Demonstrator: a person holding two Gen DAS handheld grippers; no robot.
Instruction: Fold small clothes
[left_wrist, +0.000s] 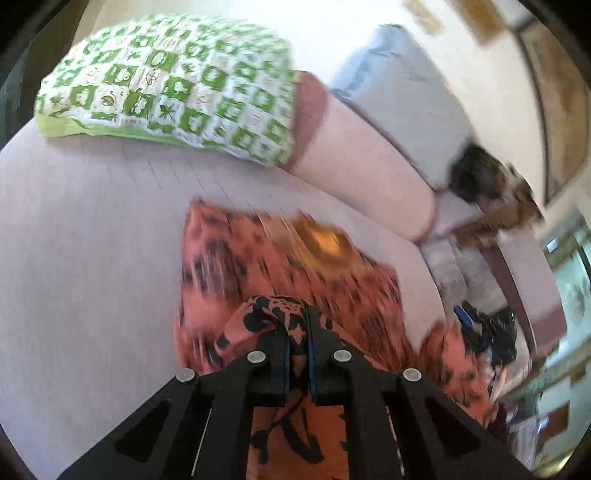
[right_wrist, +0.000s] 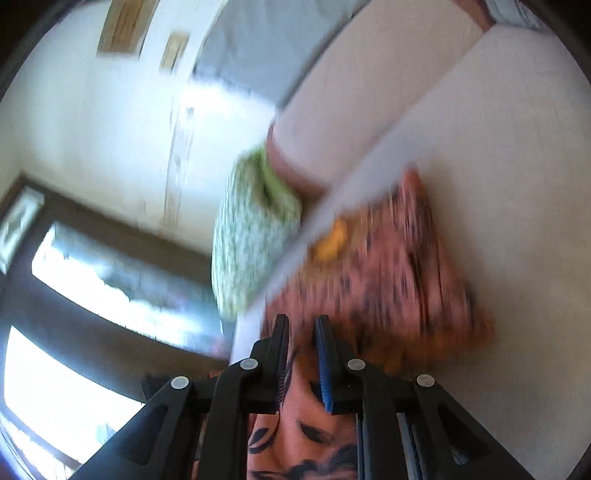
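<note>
A salmon-orange garment (left_wrist: 258, 266) with black blotches and a yellow patch lies partly spread on the pale pink bed sheet (left_wrist: 92, 240), blurred by motion. My left gripper (left_wrist: 306, 310) is shut on a bunched fold of it, and the cloth wraps over the fingertips. In the right wrist view the same garment (right_wrist: 388, 266) stretches away over the sheet. My right gripper (right_wrist: 303, 321) has its jaws nearly together, and a sharp piece of the printed cloth (right_wrist: 306, 435) runs between the pads and hangs under them.
A green-and-white patterned pillow (left_wrist: 173, 85) lies at the head of the bed beside a pink bolster (left_wrist: 369, 166) and a grey pillow (left_wrist: 402, 96). Dark clutter (left_wrist: 487, 332) sits at the right edge. A bright window (right_wrist: 74, 387) is to the left.
</note>
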